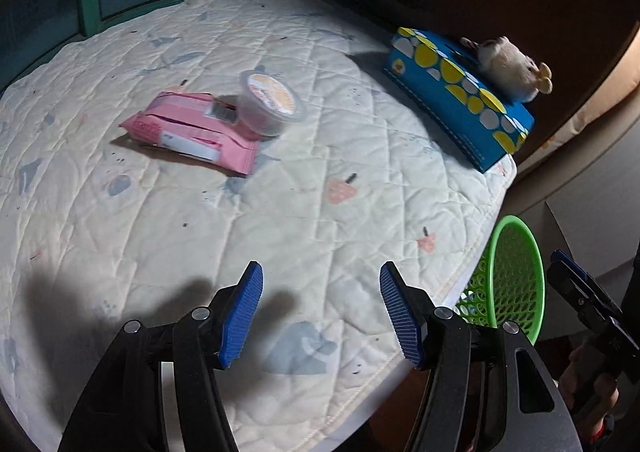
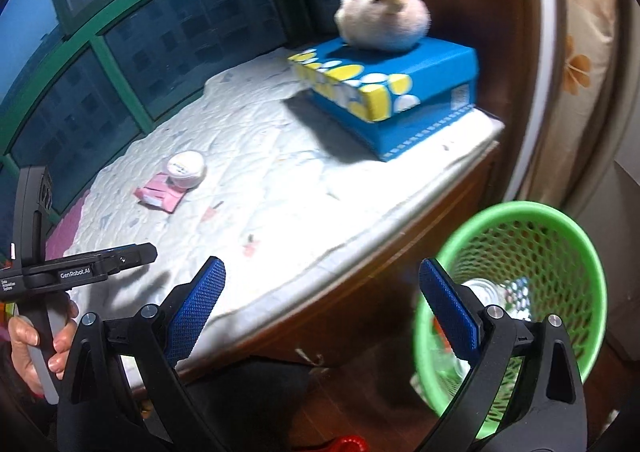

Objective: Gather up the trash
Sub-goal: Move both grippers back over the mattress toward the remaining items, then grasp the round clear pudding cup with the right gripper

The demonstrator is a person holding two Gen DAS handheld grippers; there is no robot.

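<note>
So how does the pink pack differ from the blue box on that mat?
The pink pack is a soft, flat wrapper; the blue box is stiff cardboard and stands taller. The pack is plain pink with white labels; the box has yellow and white spots. A plastic cup leans on the pack; a plush toy sits on the box. Both lie on the quilted mat.

Both tongs are angling downward with jaws parted and nothing between the blue pads. The left tongs [image 1: 321, 312] are standing about half spread, while the right tongs [image 2: 322, 308] are gaping wider. A hand [image 2: 34, 344] is gripping the left handle.
</note>
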